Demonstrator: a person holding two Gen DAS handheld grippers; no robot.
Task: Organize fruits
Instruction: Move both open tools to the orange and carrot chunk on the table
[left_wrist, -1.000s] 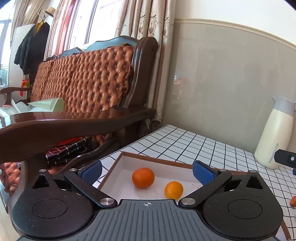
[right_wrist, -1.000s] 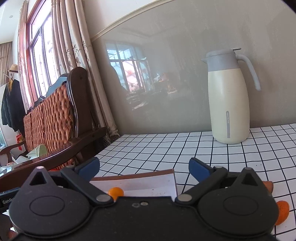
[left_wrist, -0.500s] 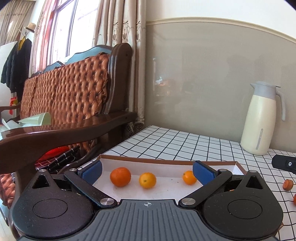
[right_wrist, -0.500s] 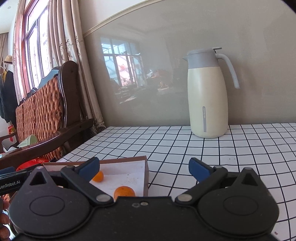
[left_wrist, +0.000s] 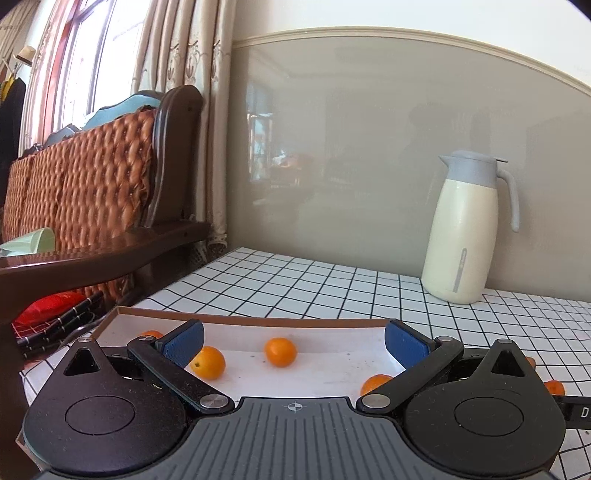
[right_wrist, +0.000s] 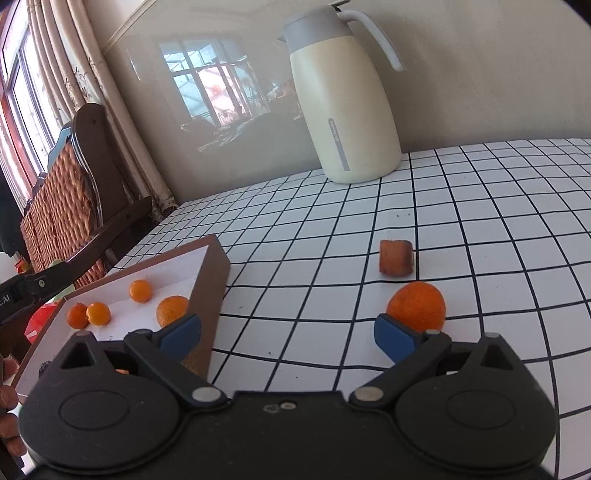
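A shallow brown-rimmed white box (left_wrist: 258, 320) (right_wrist: 216, 266) sits on the checked tablecloth with several small oranges inside, among them one (left_wrist: 280, 352) near its middle and one (right_wrist: 171, 311) by its right wall. My left gripper (left_wrist: 293, 341) hangs open over the box, holding nothing. My right gripper (right_wrist: 288, 334) is open above the cloth just right of the box. A loose orange (right_wrist: 416, 305) lies on the cloth right behind its right fingertip. A brown cube-shaped piece (right_wrist: 396, 256) rests farther back.
A cream jug with a grey lid (left_wrist: 467, 229) (right_wrist: 341, 99) stands by the wall at the back. A dark wooden sofa with tufted brown cushions (left_wrist: 85, 184) borders the table's left side. Another orange (left_wrist: 554, 387) lies on the cloth right of the box.
The left view has swung right, bringing more of the box and the jug into sight. My right gripper has tilted down and moved right, revealing the loose orange and the brown cube.
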